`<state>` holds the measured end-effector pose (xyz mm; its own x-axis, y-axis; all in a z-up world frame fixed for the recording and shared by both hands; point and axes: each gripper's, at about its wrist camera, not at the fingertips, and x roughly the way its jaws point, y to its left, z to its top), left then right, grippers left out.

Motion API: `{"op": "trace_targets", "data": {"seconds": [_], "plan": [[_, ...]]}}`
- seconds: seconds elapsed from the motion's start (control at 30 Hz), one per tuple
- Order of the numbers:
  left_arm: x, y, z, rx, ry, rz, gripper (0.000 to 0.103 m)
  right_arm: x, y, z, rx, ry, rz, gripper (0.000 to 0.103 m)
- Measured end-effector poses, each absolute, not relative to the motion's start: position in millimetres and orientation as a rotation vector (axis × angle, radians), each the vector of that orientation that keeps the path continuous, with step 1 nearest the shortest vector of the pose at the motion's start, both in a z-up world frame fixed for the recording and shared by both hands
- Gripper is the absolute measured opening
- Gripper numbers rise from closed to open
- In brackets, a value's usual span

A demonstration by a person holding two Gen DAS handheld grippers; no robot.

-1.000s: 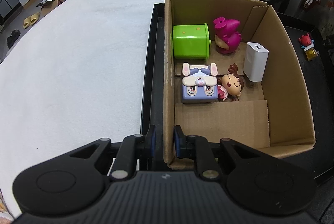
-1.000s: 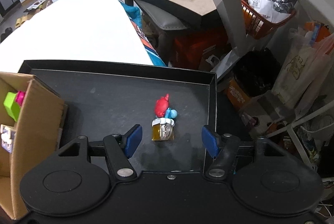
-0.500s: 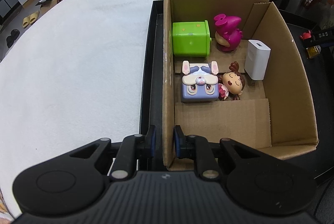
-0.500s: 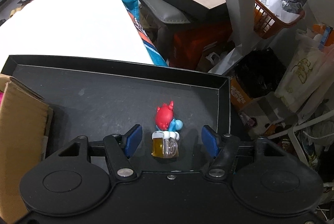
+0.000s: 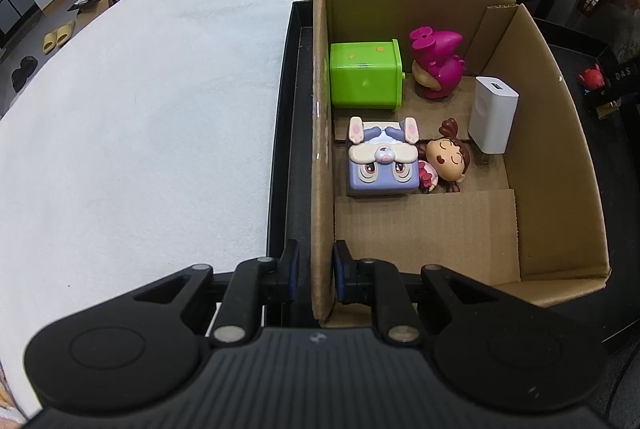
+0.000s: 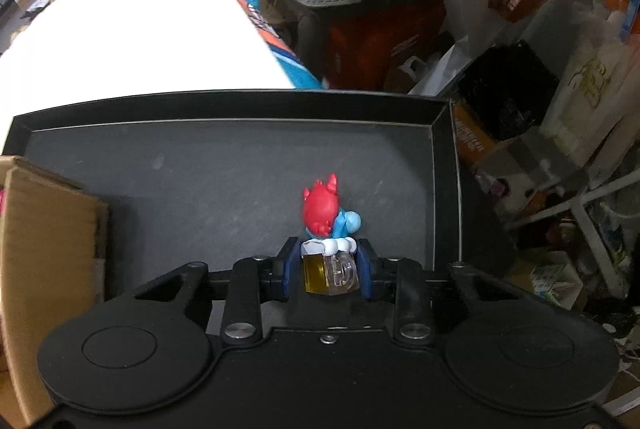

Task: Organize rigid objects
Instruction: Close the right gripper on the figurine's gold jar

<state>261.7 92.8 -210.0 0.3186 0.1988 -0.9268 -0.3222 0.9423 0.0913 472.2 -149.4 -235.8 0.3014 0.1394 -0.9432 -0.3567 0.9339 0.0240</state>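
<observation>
Two blue pads of the right claw (image 6: 329, 269) have just closed on the red-haired plastic figurine (image 6: 329, 225), pinching its stiff, probably slick amber base

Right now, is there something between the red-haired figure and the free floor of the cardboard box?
Only the box's right wall. The right tool has just closed on the red-haired figure, which must pass over it to the free floor.
</observation>
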Motion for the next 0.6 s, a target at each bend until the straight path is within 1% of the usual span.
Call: {"op": "trace_targets", "data": {"seconds": [0.33, 0.6], "plan": [[258, 94, -205, -0.134, 1.181, 0.345, 0.017, 446, -146, -215, -0.244, 1.184, 0.381, 0.029], [254, 94, -199, -0.136, 1.158, 0.34, 0.017, 428, -136, -188, -0.253, 1.132, 0.43, 0.029]]}}
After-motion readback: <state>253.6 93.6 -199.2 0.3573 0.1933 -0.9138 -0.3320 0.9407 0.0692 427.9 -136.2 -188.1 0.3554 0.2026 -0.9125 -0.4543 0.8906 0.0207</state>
